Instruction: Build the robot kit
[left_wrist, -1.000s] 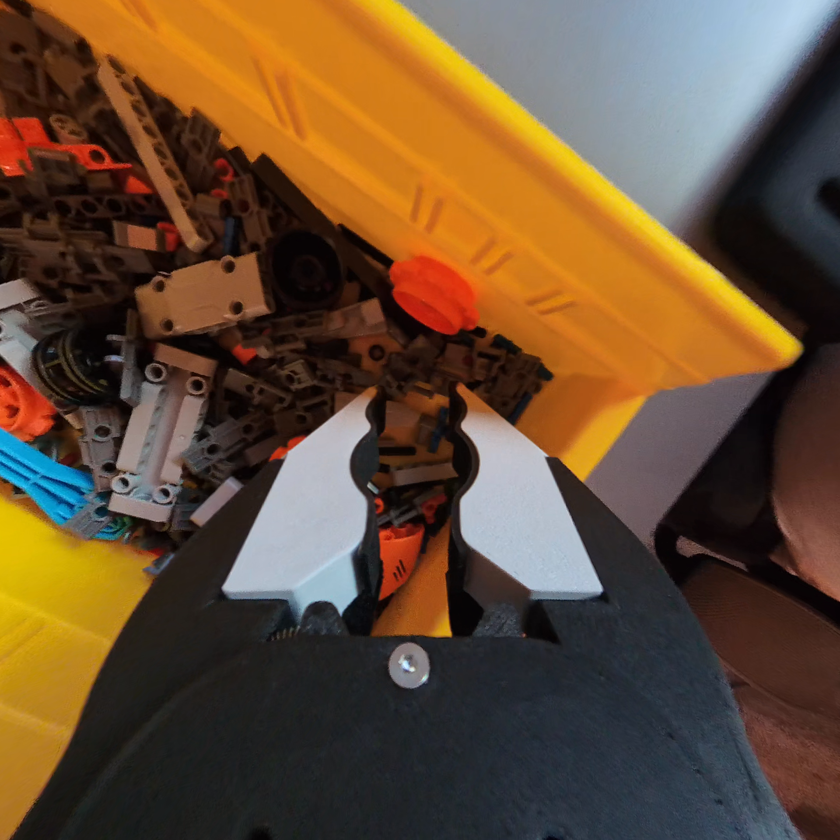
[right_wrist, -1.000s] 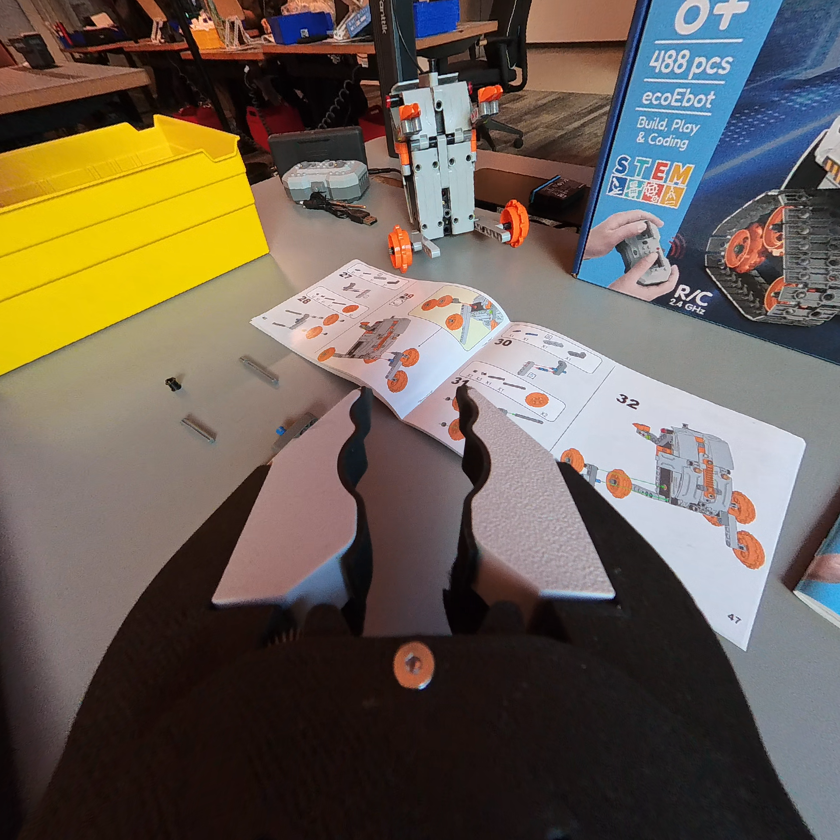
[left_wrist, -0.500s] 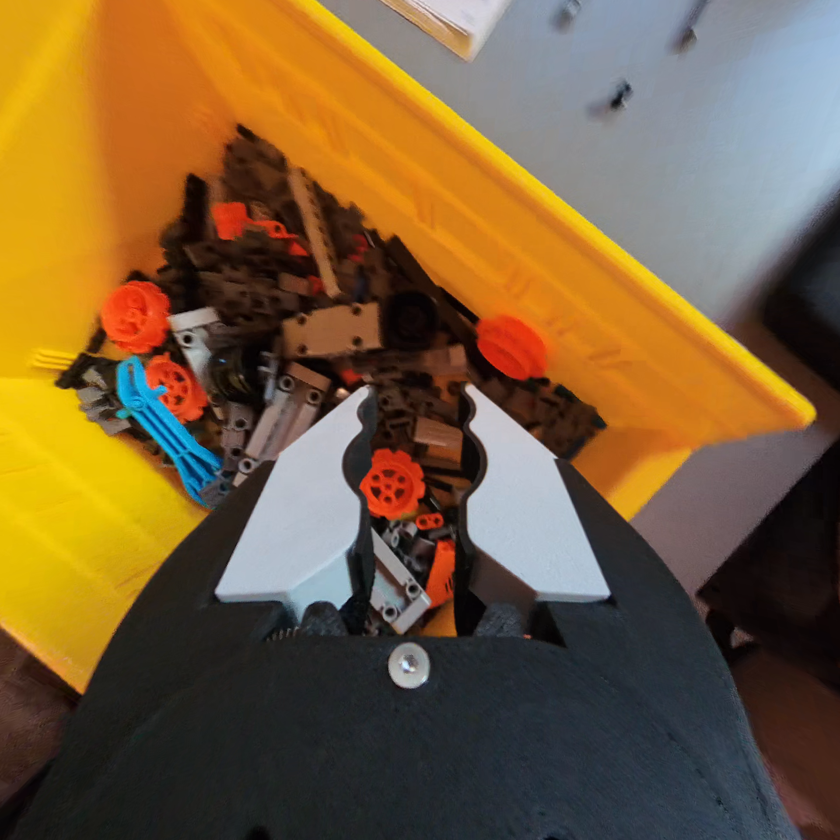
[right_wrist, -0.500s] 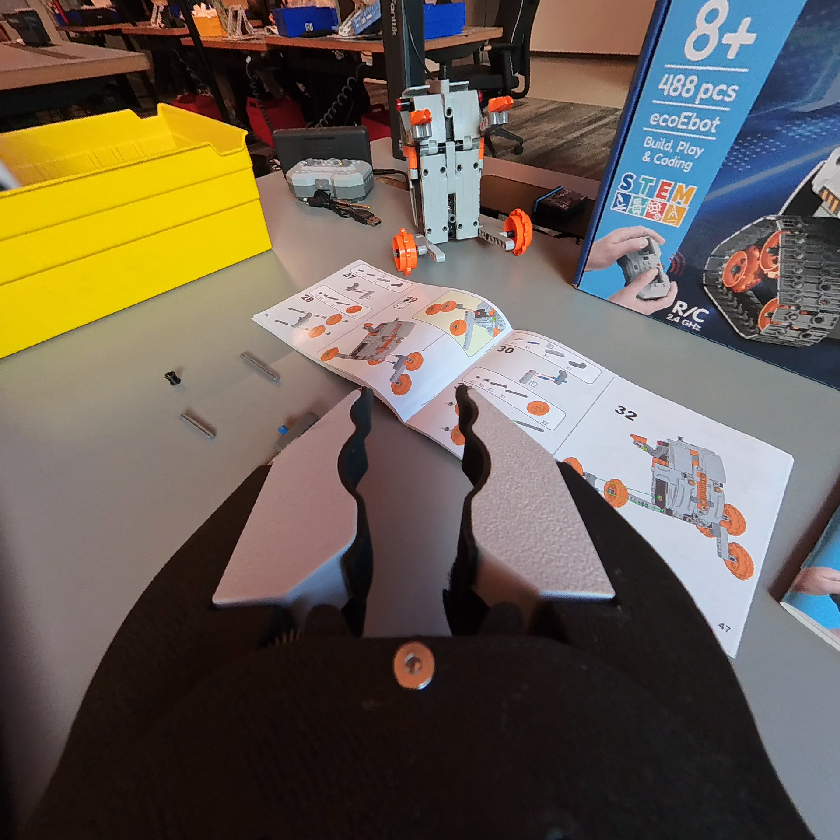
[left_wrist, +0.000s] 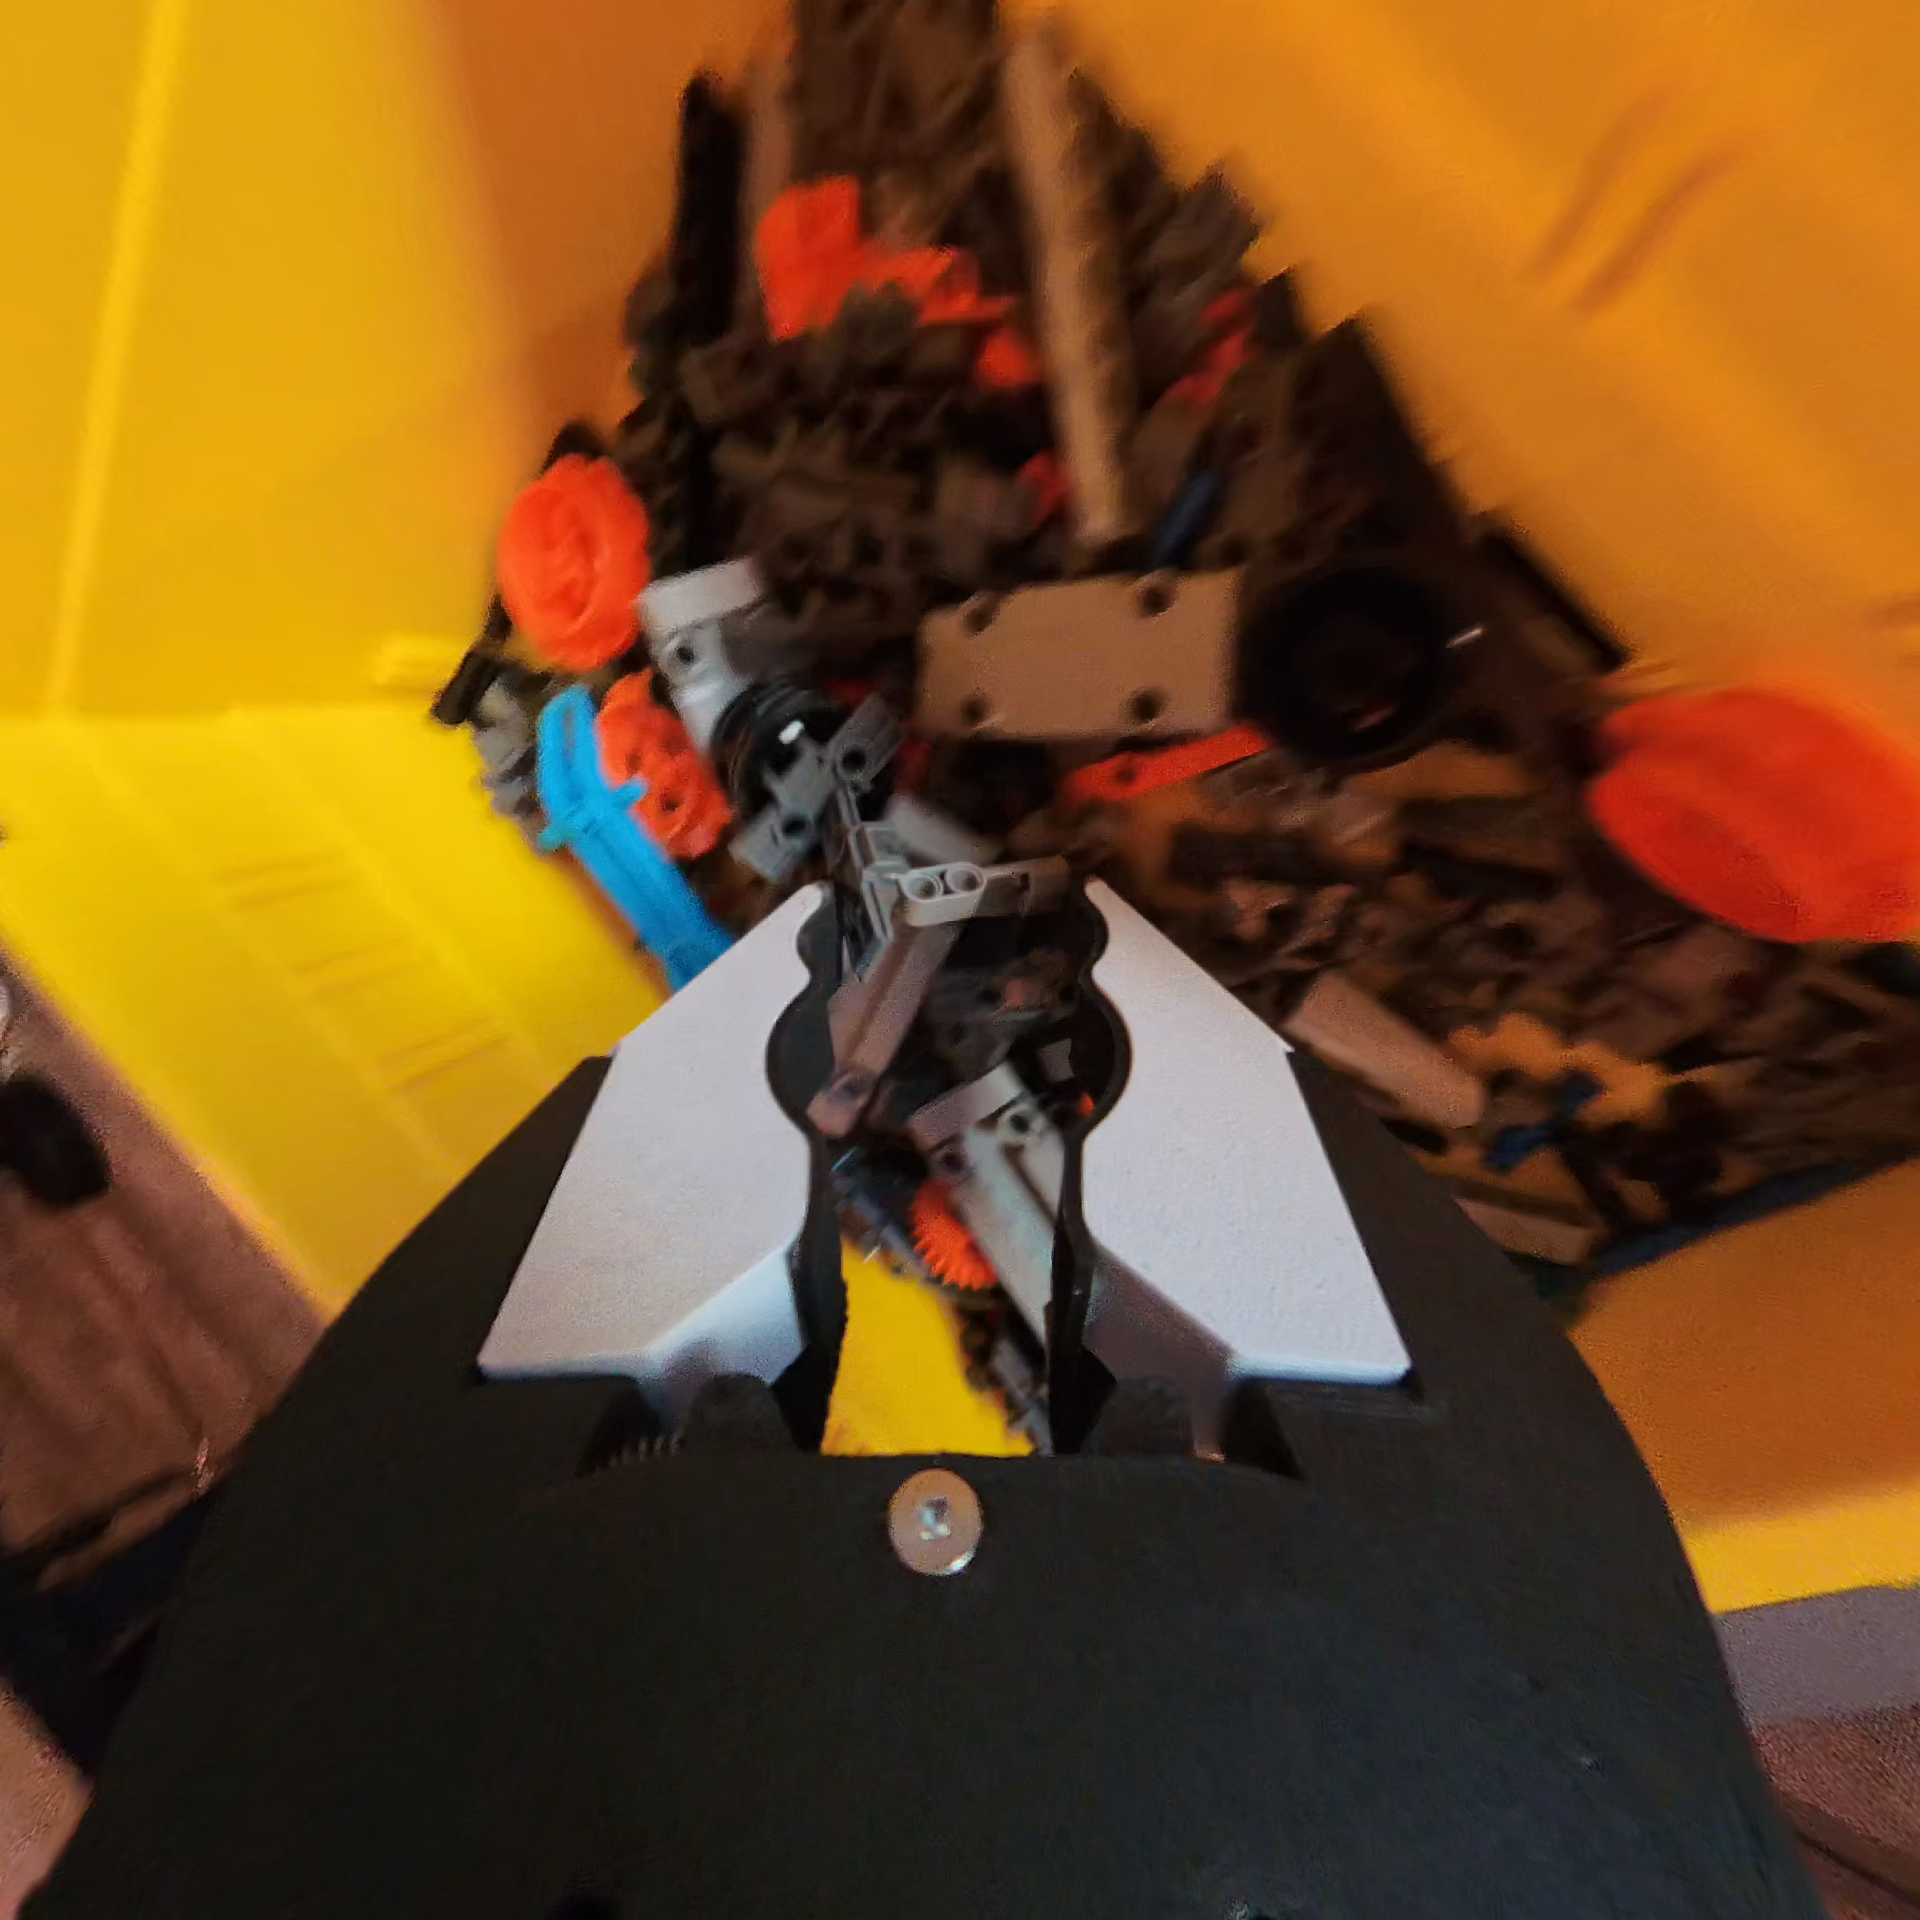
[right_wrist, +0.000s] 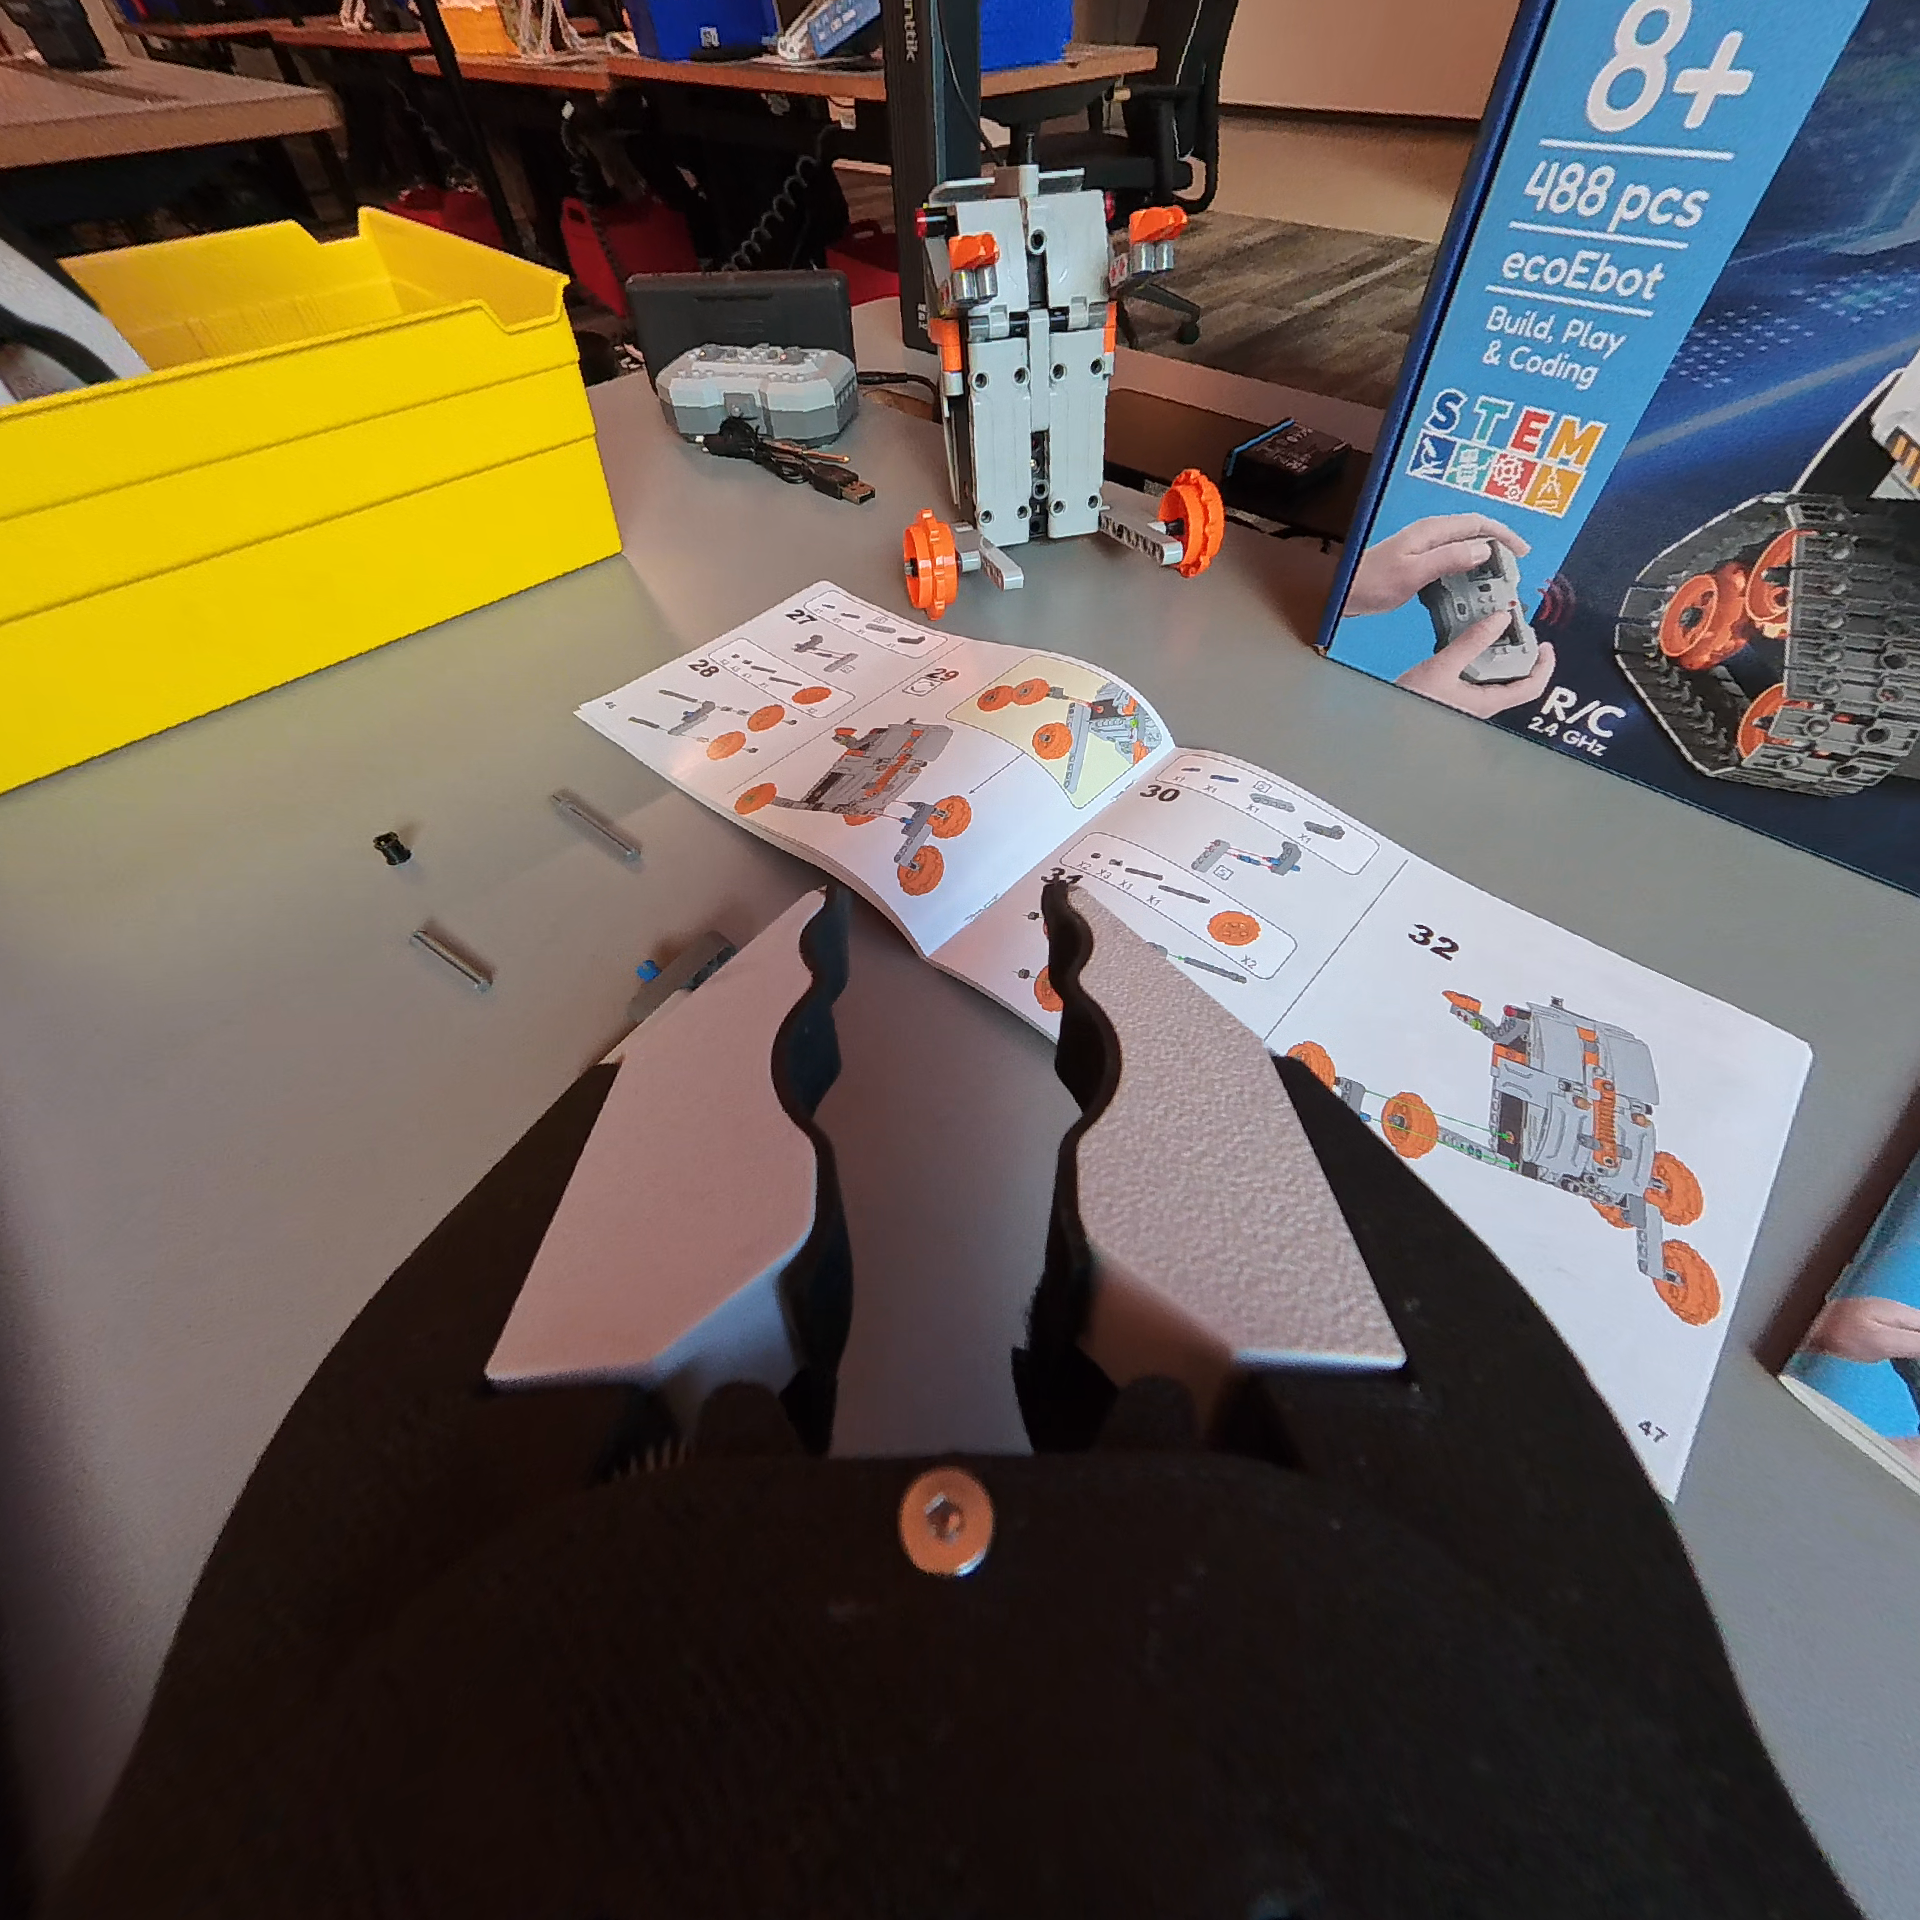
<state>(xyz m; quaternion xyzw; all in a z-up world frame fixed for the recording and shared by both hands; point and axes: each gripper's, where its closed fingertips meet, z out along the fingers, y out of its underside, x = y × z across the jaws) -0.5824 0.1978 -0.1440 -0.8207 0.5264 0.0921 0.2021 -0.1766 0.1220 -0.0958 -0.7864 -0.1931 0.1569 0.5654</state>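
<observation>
- Left wrist view: the left tongs (left_wrist: 948, 914) are reaching into a yellow bin (left_wrist: 260, 914), parted, over a heap of dark building parts (left_wrist: 1039, 499).
- A grey beam piece (left_wrist: 894, 987) is lying slantwise in the gap between the fingers (left_wrist: 686, 1143); whether they are pinching it cannot be told, as the picture is blurred.
- Orange wheels (left_wrist: 571, 582) and a blue tool (left_wrist: 623, 862) are sitting at the heap's left edge, and another orange wheel (left_wrist: 1756, 810) at the right.
- Right wrist view: the right tongs (right_wrist: 940, 914) are hovering parted and empty above the grey counter (right_wrist: 260, 1091).
- An open instruction booklet (right_wrist: 1039, 831) is lying just ahead of the fingertips.
- Two grey pins (right_wrist: 594, 824), a black peg (right_wrist: 392, 848) and a small grey-blue piece (right_wrist: 681, 961) are lying to the left.
- Beyond them are standing a half-built grey model (right_wrist: 1029, 395), the bin (right_wrist: 291, 499) and a blue box (right_wrist: 1621, 416).
</observation>
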